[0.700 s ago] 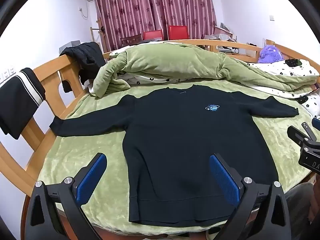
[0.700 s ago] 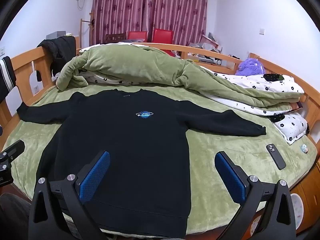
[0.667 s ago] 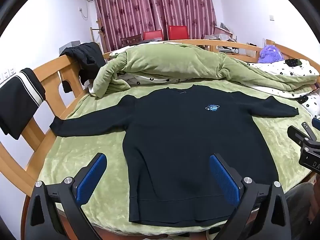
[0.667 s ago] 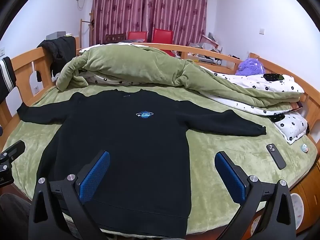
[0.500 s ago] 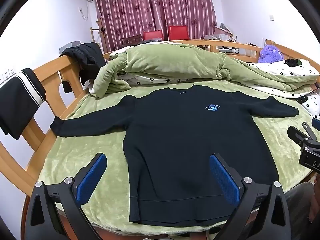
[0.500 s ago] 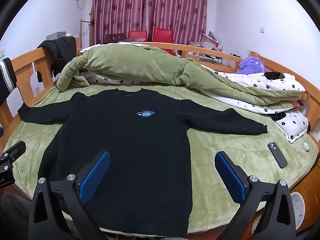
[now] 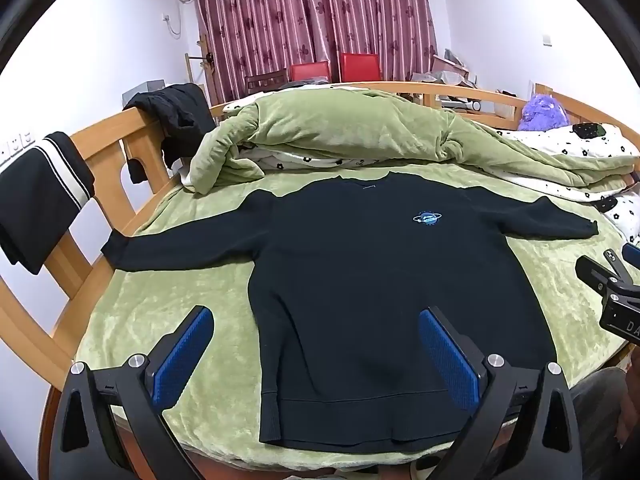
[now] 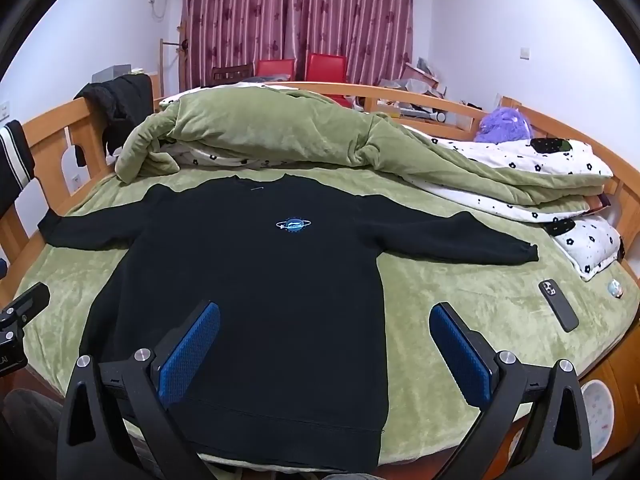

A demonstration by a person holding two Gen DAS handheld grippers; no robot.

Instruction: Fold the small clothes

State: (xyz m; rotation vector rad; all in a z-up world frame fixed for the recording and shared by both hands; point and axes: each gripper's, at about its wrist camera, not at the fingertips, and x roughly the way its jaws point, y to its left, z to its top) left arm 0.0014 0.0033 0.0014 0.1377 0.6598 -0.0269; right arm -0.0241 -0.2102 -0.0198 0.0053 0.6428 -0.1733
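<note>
A black long-sleeved sweater (image 7: 360,280) (image 8: 256,280) with a small blue planet logo lies flat, front up, on the green bed cover (image 7: 160,312) (image 8: 460,288), both sleeves spread sideways and its hem at the near edge. My left gripper (image 7: 314,328) hovers open above the sweater's lower left part, blue pads wide apart, nothing between them. Over the lower right part my right gripper (image 8: 324,326) stands open too, holding nothing. Each gripper shows at the side of the other's view.
A bunched green quilt (image 7: 360,136) (image 8: 280,132) lies behind the sweater. A dark phone (image 8: 558,310) rests on the cover at the right. Dark clothes (image 7: 40,196) hang on the wooden bed rail (image 7: 104,136) at the left. A flowered pillow (image 8: 588,244) sits far right.
The right wrist view has shifted slightly: the sweater and phone sit a little further right and lower in the frame. The left gripper and the sweater itself have not moved.
</note>
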